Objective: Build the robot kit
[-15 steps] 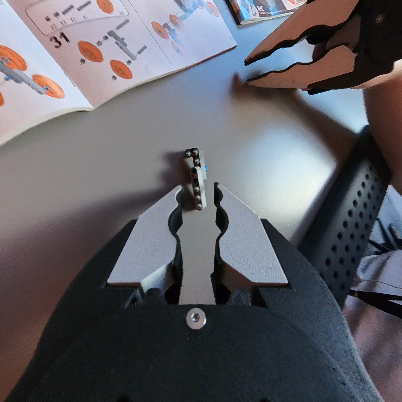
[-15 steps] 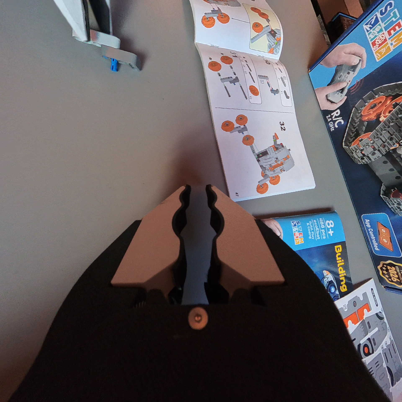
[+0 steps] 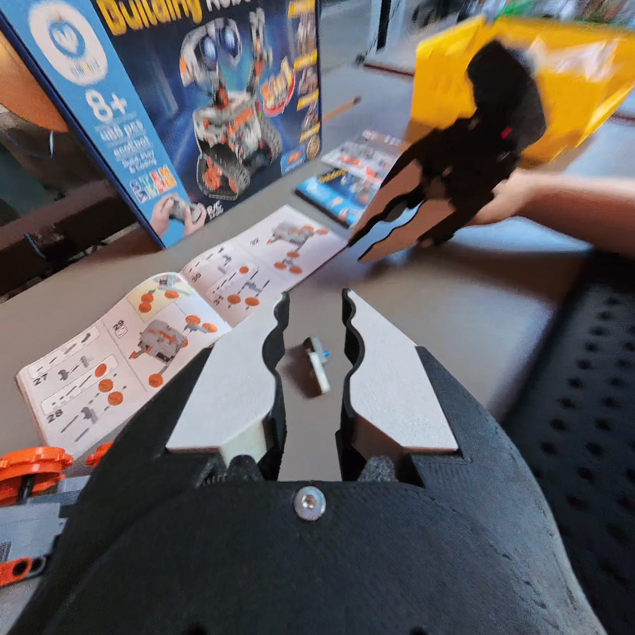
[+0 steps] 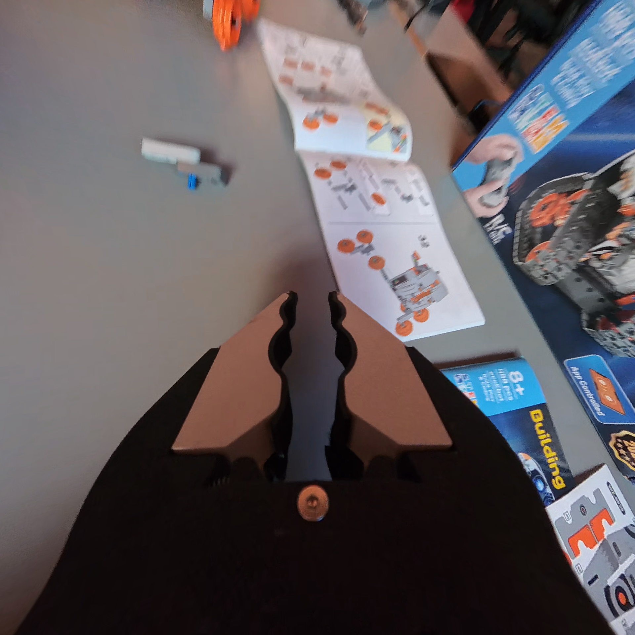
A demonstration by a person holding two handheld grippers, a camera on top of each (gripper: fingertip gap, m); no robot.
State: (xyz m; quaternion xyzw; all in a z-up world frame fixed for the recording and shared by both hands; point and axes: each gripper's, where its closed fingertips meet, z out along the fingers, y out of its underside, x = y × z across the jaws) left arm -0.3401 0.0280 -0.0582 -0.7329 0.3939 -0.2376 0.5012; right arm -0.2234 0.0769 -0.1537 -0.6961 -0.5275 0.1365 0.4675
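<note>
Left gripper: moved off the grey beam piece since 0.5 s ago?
Yes. The left gripper pulled back and opened; the beam piece lies free on the table.

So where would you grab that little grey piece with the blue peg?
Probably across the long grey beam, jaws closing on its two flat sides. It lies flat on the table, lengthwise between the open left gripper, which could come straight down. Avoid the blue peg.
</note>
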